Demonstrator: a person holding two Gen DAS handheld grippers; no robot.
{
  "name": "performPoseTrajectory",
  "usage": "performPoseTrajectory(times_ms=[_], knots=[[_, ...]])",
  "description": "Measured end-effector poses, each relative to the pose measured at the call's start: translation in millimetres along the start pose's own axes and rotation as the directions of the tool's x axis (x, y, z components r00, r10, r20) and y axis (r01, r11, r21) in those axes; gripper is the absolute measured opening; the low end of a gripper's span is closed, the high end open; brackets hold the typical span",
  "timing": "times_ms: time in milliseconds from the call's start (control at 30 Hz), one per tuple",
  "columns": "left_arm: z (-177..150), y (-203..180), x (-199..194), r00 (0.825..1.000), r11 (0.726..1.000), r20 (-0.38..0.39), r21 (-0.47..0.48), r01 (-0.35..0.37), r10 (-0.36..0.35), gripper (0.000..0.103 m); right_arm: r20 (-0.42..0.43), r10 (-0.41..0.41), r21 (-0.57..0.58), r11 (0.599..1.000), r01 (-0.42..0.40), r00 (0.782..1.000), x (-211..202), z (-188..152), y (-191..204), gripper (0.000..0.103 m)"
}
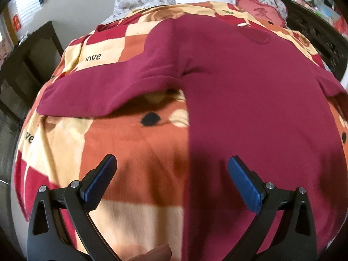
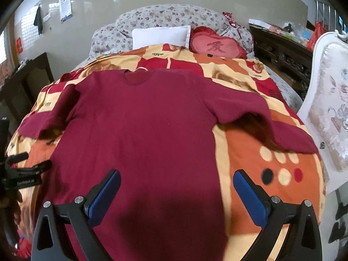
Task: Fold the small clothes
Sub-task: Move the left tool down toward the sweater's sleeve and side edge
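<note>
A dark red long-sleeved sweater [image 2: 141,126] lies spread flat on the patterned blanket, neck away from me, both sleeves out to the sides. In the left wrist view the sweater [image 1: 250,91] fills the right half, its left sleeve [image 1: 97,91] stretching leftward. My left gripper [image 1: 171,163] is open and empty, hovering over the sweater's left edge near the hem. My right gripper [image 2: 176,177] is open and empty above the lower right part of the sweater's body. The left gripper also shows at the left edge of the right wrist view [image 2: 28,163].
The orange, red and cream checked blanket [image 2: 256,152] covers the bed. A white pillow [image 2: 161,35] and a red heart cushion [image 2: 217,45] lie at the head. A white upholstered chair [image 2: 330,108] stands right of the bed, dark wooden furniture [image 1: 28,65] on the left.
</note>
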State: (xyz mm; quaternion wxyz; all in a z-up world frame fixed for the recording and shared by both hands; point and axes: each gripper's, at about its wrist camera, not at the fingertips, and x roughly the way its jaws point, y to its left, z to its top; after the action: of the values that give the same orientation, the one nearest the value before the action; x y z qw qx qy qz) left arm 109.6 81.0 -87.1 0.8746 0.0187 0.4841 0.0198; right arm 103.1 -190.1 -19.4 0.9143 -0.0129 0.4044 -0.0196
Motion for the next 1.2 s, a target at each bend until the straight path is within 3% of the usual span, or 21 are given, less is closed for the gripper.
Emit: performPoseTrajectory(times_ms=[133,200,267,400,533,800,1200], knots=[[7,10,26,0.999,0.999,-0.023,-0.020,-0.034,0.033,0.103,-0.008,-0.012,-0.003,1.000,0.012,1.000,42,8,7,0.102],[4,16,38,0.999,0.998,-0.043,-0.057,0.015,-0.018,0.103,-0.054,-0.041,-0.005,0.999,0.041,0.998,67,5,7,0.102],[0,20,39,0.999,0.995,-0.015,-0.088,0.044,-0.046,0.103,-0.070,-0.039,0.000,0.999,0.039,0.997,77,0,6,0.102],[-9,17,36,0.998,0.997,0.052,-0.069,0.029,-0.025,0.103,-0.142,-0.026,0.000,1.000,0.026,0.990,98,-10,4,0.102],[-12,21,36,0.997,0.995,0.065,-0.090,0.044,-0.039,0.103,-0.163,0.017,0.050,0.999,-0.009,0.986,104,-11,-6,0.103],[-12,23,37,0.995,0.992,0.082,-0.108,0.061,-0.052,0.103,-0.185,0.013,0.051,0.999,-0.003,0.983,106,-9,-4,0.103],[-11,29,34,0.994,0.989,0.069,-0.116,0.094,-0.086,0.103,-0.133,-0.006,0.041,0.999,0.012,0.991,102,-15,0,0.103]])
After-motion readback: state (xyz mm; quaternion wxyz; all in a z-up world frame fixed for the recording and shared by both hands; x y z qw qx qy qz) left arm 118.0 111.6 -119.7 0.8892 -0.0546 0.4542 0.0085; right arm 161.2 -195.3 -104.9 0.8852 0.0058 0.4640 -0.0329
